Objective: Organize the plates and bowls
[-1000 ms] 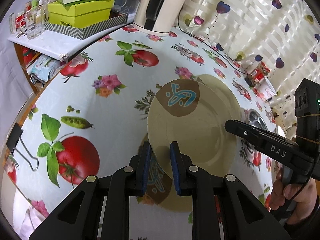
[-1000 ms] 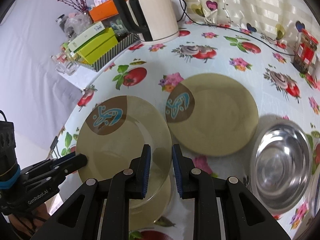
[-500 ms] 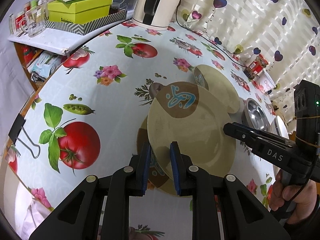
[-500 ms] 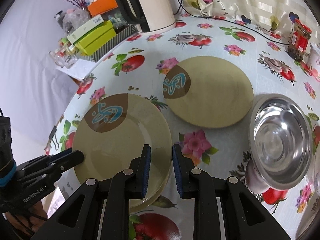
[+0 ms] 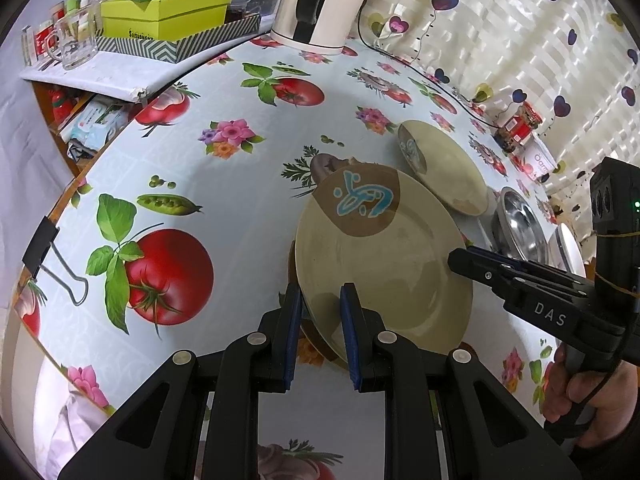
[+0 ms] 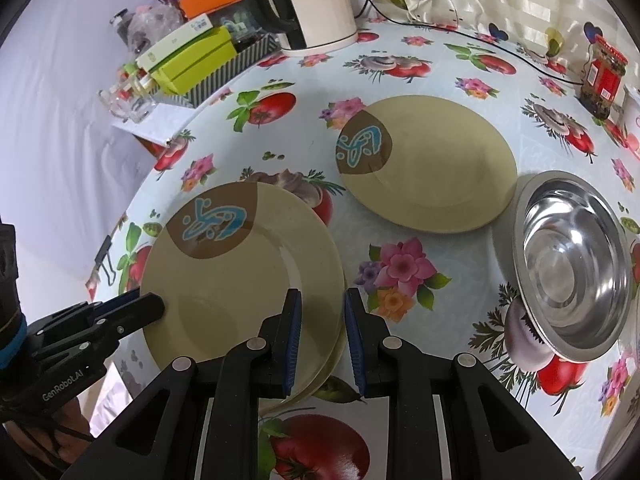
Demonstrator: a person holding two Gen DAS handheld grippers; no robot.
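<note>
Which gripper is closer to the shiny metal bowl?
Right. The right gripper sits beside the metal bowl, a flower apart; the left gripper is across the top plate.

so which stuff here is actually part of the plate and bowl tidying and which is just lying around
Part of the job:
- held plate, gripped at opposite rims by the left tongs and right tongs
- plate underneath it
- lone plate
- steel bowl

Just lying about:
- kettle
- green boxes
- glass mug
- red jar
- binder clip
</note>
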